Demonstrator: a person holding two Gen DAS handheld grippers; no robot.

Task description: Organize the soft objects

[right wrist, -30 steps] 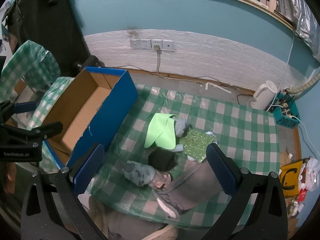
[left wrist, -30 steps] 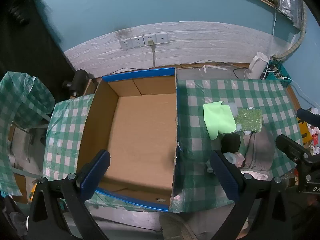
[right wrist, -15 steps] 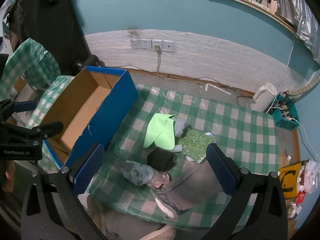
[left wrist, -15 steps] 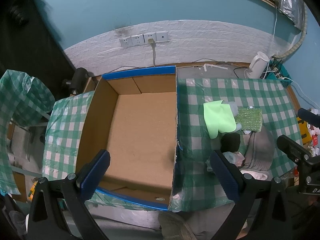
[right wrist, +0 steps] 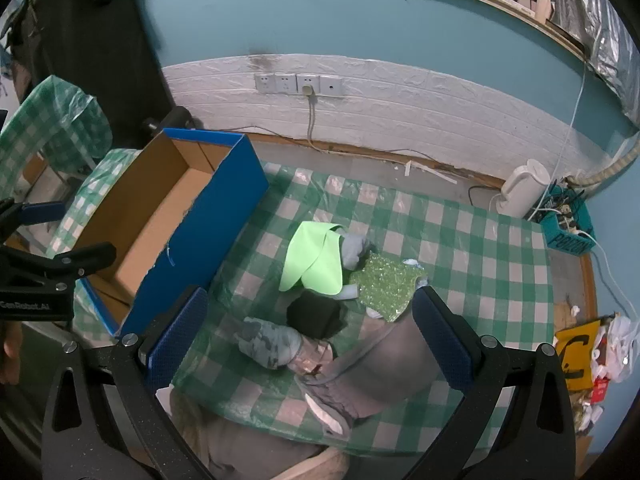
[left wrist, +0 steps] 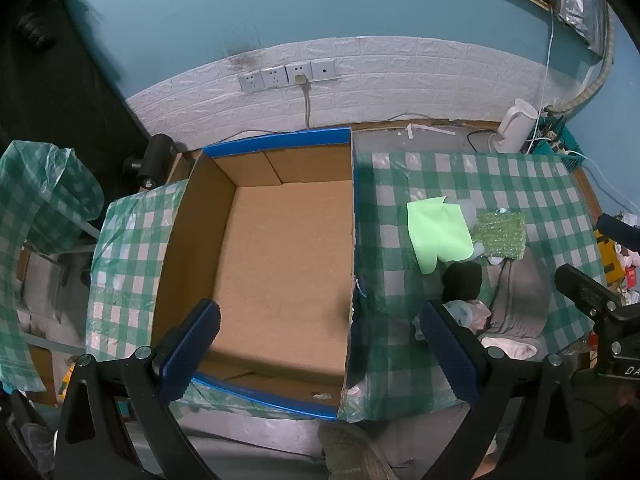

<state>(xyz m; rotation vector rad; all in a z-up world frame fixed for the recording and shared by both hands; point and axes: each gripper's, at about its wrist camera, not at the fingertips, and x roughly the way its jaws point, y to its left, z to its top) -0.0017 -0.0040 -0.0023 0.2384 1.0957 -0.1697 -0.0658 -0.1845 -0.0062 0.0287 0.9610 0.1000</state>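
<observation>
Soft cloth pile (right wrist: 340,304) on green checked tablecloth (right wrist: 480,248) | blue cardboard box (left wrist: 280,264) left | left gripper (left wrist: 320,352) wide open, holding nothing | right gripper (right wrist: 308,336) wide open, holding nothing

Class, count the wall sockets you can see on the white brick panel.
4, side by side in one row on the brick panel behind the table: first socket, second, third with a cable plugged in, fourth. None looks hidden.

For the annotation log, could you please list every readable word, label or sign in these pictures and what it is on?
"GenRobot.AI": on the left gripper body, right wrist view.
"DA", cut off: on the right gripper body, left wrist view.
Blue basket lettering: too blurred to read.
Yellow sign: a black mark, unreadable.
</observation>
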